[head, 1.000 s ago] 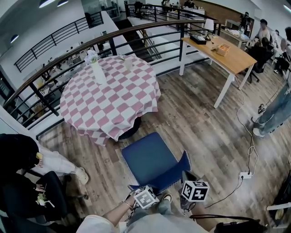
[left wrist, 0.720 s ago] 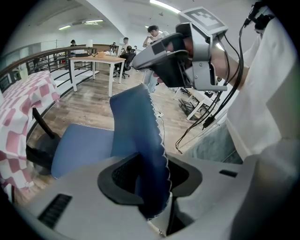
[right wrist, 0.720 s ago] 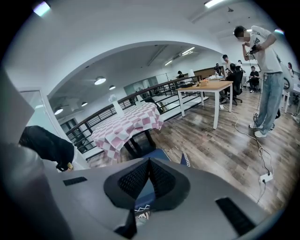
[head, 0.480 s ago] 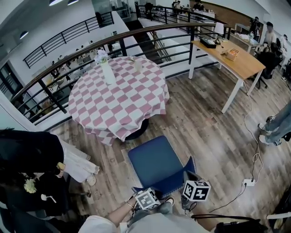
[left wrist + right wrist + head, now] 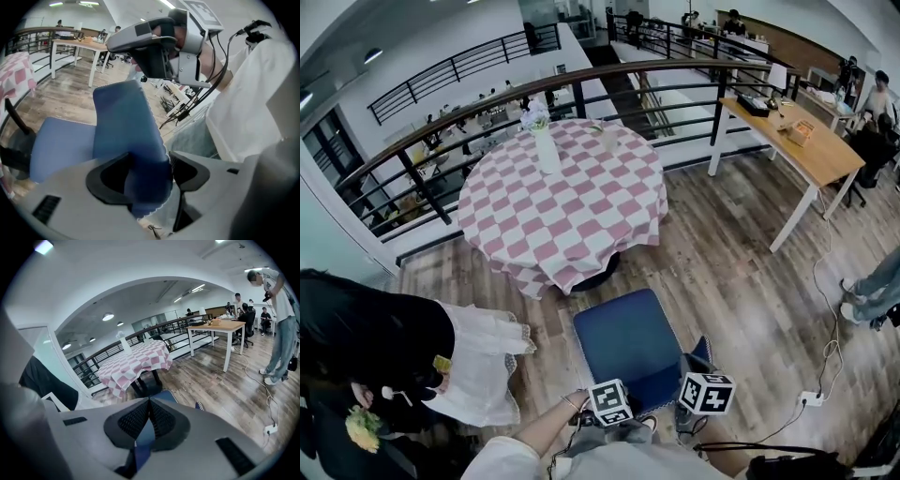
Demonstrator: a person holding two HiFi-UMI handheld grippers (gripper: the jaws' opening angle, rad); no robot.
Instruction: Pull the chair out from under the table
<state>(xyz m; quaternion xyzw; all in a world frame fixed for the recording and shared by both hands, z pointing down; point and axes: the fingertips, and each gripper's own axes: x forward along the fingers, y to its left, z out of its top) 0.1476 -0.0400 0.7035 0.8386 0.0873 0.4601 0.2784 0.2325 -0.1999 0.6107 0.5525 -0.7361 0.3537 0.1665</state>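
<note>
The blue chair point(image 5: 623, 342) stands just clear of the round table with a pink-checked cloth point(image 5: 562, 202), with its backrest toward me. My left gripper point(image 5: 147, 171) sits over one end of the backrest point(image 5: 126, 122). Its jaws have just been opening and now stand wide, with the blue fabric between them and a gap at the left pad. My right gripper point(image 5: 149, 420) is shut on the backrest's other edge, where a blue strip point(image 5: 143, 441) shows between its pads. In the head view both marker cubes point(image 5: 609, 401) point(image 5: 705, 392) hang at the chair's near edge.
A person in black with a white skirt point(image 5: 384, 347) stands close on the chair's left. A curved railing point(image 5: 581, 84) runs behind the table. At the right are a wooden desk point(image 5: 797, 141), someone's legs point(image 5: 872, 291) and a power strip with its cable point(image 5: 814, 398).
Table and chair sit further right in the head view. The person at the left has come closer to the chair. Both grippers stay at the backrest.
</note>
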